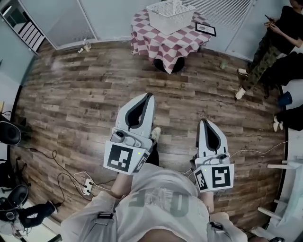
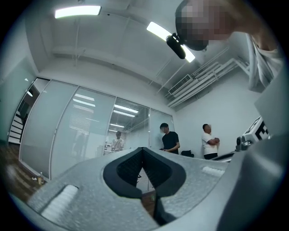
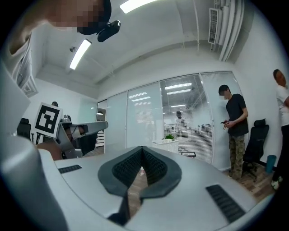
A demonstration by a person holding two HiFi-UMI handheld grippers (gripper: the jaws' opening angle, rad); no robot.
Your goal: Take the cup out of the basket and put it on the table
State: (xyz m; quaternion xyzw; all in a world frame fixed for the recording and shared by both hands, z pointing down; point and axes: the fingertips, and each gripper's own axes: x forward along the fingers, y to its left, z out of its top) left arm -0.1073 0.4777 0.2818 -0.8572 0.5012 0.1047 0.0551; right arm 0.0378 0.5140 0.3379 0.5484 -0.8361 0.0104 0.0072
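A white mesh basket [image 1: 170, 14] stands on a small round table with a red-and-white checked cloth [image 1: 163, 45], far ahead across the wooden floor. No cup shows in any view; the inside of the basket cannot be made out. My left gripper [image 1: 150, 96] and right gripper [image 1: 203, 121] are held close to my body and point toward the table, well short of it. The jaws of both are shut with nothing between them. The left gripper view [image 2: 142, 150] and the right gripper view [image 3: 142, 149] show the tips meeting. The basket [image 3: 169, 143] appears small and distant in the right gripper view.
A black framed tablet [image 1: 206, 29] lies beside the basket. People stand by the right wall [image 1: 270, 42], one of them [image 3: 235, 131] near a glass partition. Cables and a power strip [image 1: 87, 185] lie on the floor at the left. A bottle [image 1: 85, 46] sits by the far wall.
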